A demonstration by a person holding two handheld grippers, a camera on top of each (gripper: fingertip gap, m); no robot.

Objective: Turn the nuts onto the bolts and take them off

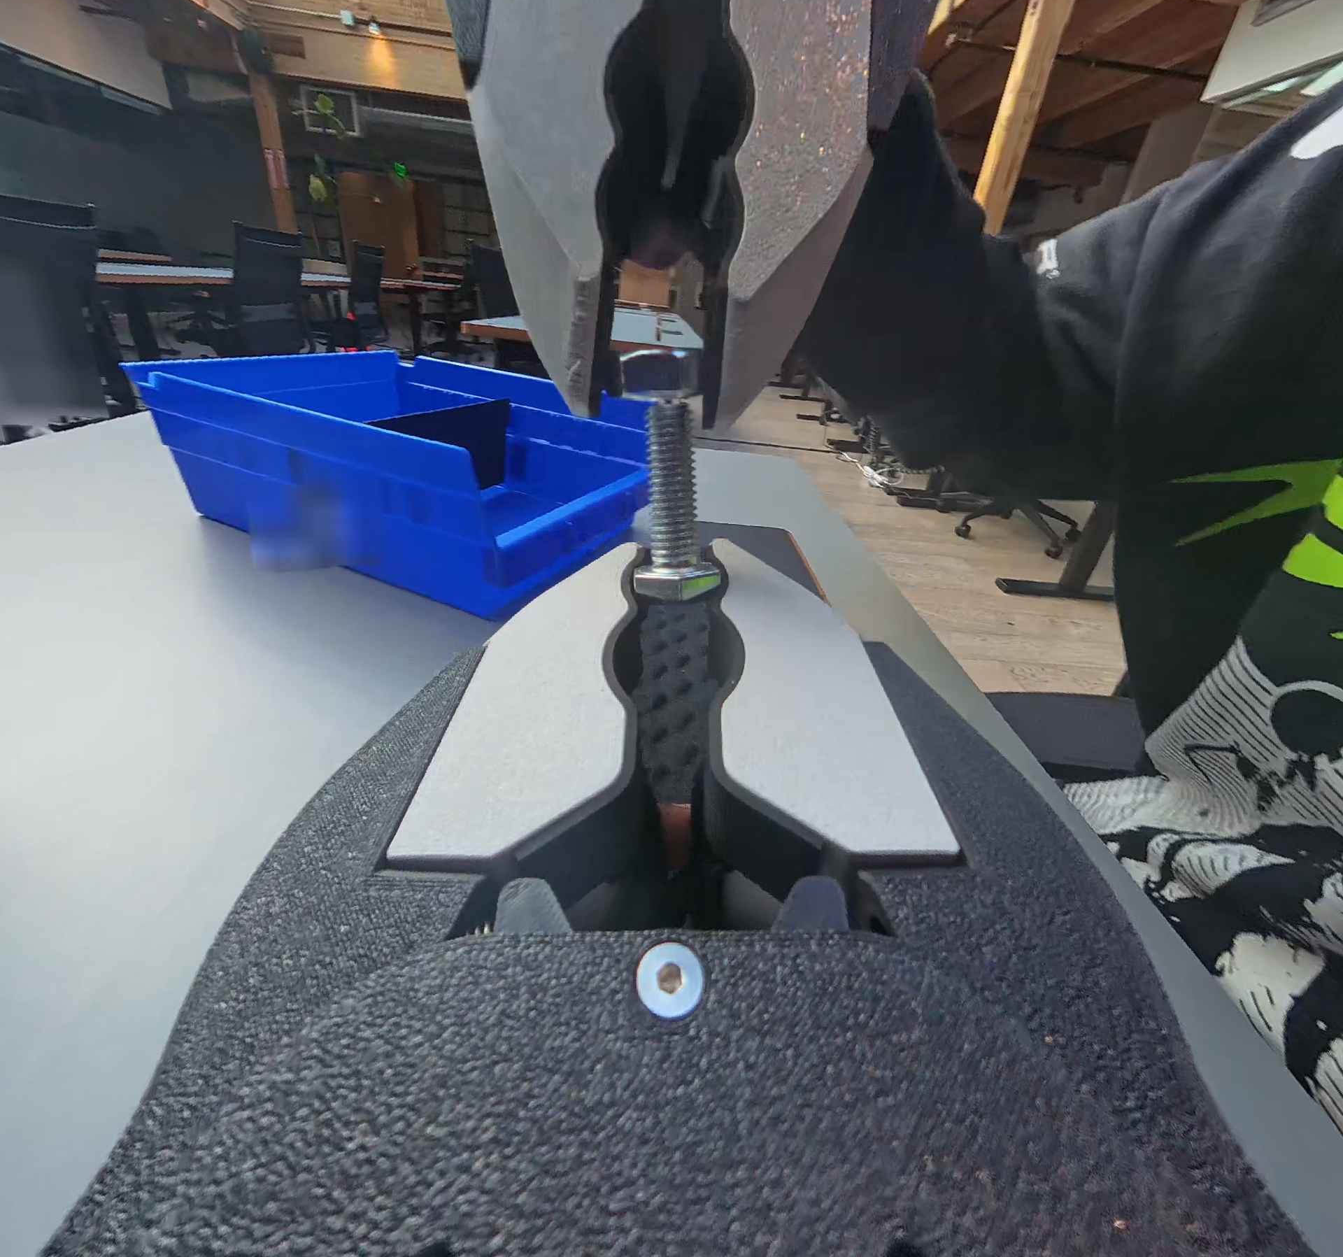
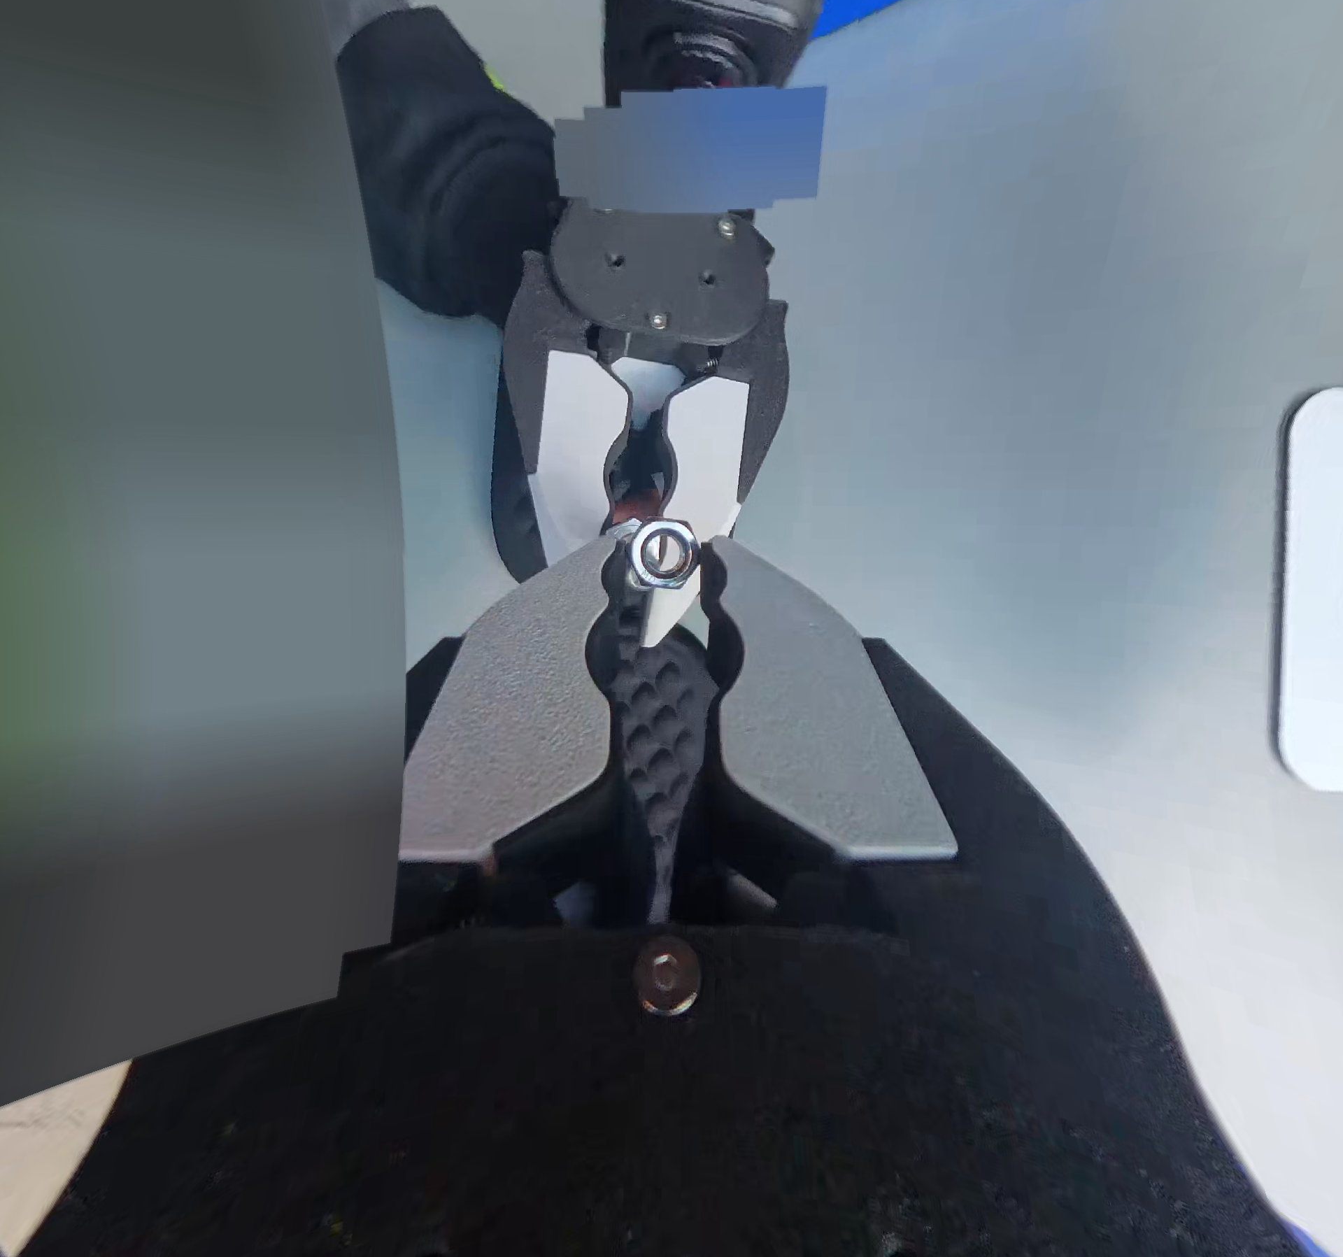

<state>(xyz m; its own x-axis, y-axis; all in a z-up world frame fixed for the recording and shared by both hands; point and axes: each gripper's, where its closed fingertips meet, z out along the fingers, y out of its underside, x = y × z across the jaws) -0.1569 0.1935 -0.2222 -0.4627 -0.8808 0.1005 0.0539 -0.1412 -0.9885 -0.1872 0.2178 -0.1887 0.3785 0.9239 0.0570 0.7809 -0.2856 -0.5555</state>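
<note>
A silver bolt (image 1: 670, 481) stands upright above the grey table (image 1: 145, 641). My left gripper (image 1: 679, 579) is shut on a hex nut (image 1: 679, 584) that sits on the lower end of the bolt's thread. My right gripper (image 1: 654, 386) comes down from above and is shut on the bolt's hex head (image 1: 658, 375). In the right wrist view the bolt head (image 2: 663, 559) shows end-on between my right gripper's (image 2: 663, 564) fingertips. The left gripper (image 2: 658, 521) lies just beyond it, and the thread and nut are hidden behind the head.
A blue plastic bin (image 1: 407, 495) with a black divider (image 1: 465, 433) stands on the table behind the bolt, to the left. A person's black sleeve (image 1: 1017, 350) reaches in from the right. The table edge (image 1: 908, 604) runs on the right. A white rounded patch (image 2: 1315, 597) lies on the table. The left gripper's tips are roughly 5 cm from the right gripper's.
</note>
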